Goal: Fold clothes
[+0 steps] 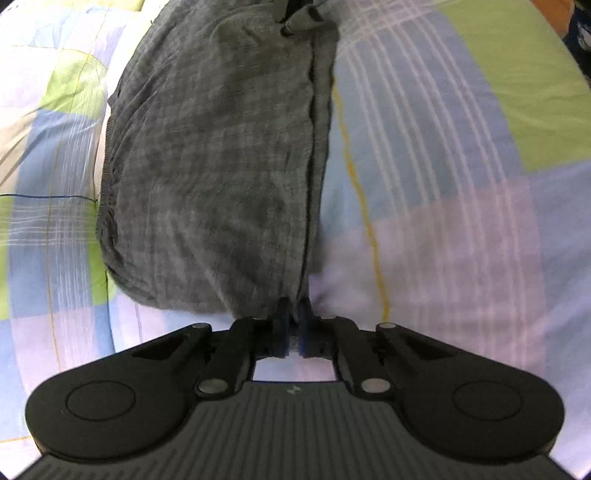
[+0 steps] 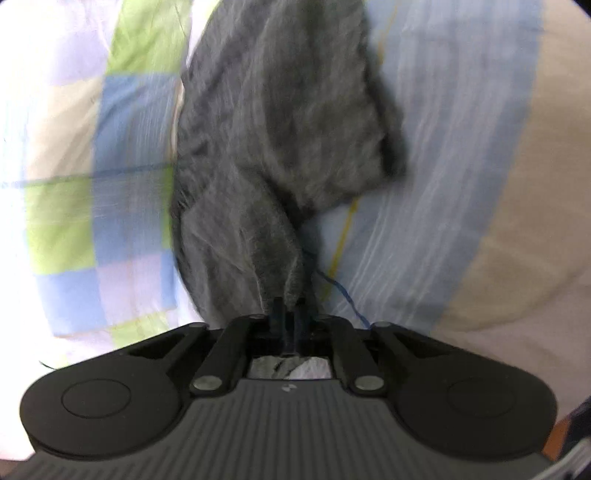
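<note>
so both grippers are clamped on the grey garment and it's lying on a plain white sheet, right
Not quite. Both the left gripper and the right gripper are shut on the grey garment, but the bedding under it is no plain white sheet: it is a checked bedspread in blue, green and lilac, as both wrist views show.

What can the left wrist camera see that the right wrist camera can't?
Only the left wrist view shows the left gripper shut on the grey garment, a dark seam along the cloth, and the other gripper pinching its far end.

Only the right wrist view shows the right gripper shut on a bunched fold, and a loose blue thread.

Both show the same grey garment lying on the checked bedsheet.
</note>
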### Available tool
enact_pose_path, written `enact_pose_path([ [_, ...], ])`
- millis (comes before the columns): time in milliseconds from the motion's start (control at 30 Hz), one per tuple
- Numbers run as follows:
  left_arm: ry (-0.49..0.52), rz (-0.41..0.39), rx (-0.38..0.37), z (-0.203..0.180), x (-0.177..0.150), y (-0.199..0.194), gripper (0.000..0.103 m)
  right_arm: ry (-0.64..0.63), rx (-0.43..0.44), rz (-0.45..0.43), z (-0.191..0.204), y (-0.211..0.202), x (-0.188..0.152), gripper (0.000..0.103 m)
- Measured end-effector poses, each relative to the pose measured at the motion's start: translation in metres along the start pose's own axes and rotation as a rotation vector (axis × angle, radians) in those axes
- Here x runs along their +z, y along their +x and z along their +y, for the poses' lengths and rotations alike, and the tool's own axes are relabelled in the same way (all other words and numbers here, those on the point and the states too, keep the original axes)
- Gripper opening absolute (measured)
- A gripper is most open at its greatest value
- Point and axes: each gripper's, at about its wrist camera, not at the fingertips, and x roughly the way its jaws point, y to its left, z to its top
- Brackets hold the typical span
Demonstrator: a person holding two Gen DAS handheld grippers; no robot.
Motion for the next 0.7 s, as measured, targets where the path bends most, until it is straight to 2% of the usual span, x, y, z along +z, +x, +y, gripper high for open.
enact_pose_path([
  [67, -0.044, -0.015, -0.050, 0.015, -0.008, -0.020, 0.000, -0.052, -0.048, 0.050, 0.021, -0.008, 0.005, 0.003],
  [133, -0.056, -0.030, -0.080, 0.013, -0.009, -0.031, 0.000, -0.204, -0.165, 0.121, 0.053, -0.029, 0.013, 0.003],
  [233, -0.037, -0.009, -0.127, -0.008, -0.007, -0.032, 0.002, -0.400, -0.330, 0.156, 0.069, -0.044, 0.020, 0.001],
  [300, -0.089, 0.007, -0.118, -0.023, -0.005, -0.030, 0.002, -0.460, -0.413, 0.173, 0.060, -0.043, 0.022, 0.006],
  [333, -0.155, 0.011, -0.122, -0.018, -0.007, -0.031, 0.002, -0.487, -0.460, 0.182, 0.053, -0.043, 0.023, 0.006],
  [367, -0.217, 0.014, -0.128, -0.013, -0.008, -0.032, 0.013, -0.511, -0.487, 0.187, 0.048, -0.044, 0.023, 0.009],
  [400, -0.284, 0.016, -0.138, -0.006, -0.011, -0.033, 0.020, -0.525, -0.448, 0.176, 0.046, -0.052, 0.017, 0.013],
  [433, -0.416, 0.015, -0.156, 0.010, -0.015, -0.034, 0.040, -0.539, -0.421, 0.167, 0.048, -0.055, 0.014, 0.030],
  [467, -0.551, 0.005, -0.171, 0.027, -0.021, -0.035, 0.053, -0.561, -0.389, 0.157, 0.051, -0.058, 0.009, 0.041],
  [533, -0.764, -0.016, -0.207, 0.051, -0.032, -0.036, 0.055, -0.725, -0.310, 0.153, 0.062, -0.062, -0.014, 0.042],
  [567, -0.903, -0.028, -0.239, 0.065, -0.039, -0.034, 0.056, -0.815, -0.300, 0.165, 0.067, -0.060, -0.023, 0.041],
  [600, -0.963, -0.029, -0.252, 0.070, -0.043, -0.032, 0.057, -0.898, -0.293, 0.175, 0.072, -0.057, -0.032, 0.041],
  [667, -1.214, -0.032, -0.317, 0.084, -0.059, -0.018, 0.058, -1.048, -0.289, 0.178, 0.082, -0.045, -0.045, 0.040],
  [700, -1.298, -0.030, -0.345, 0.084, -0.065, -0.008, 0.058, -1.094, -0.290, 0.171, 0.084, -0.042, -0.049, 0.040],
])
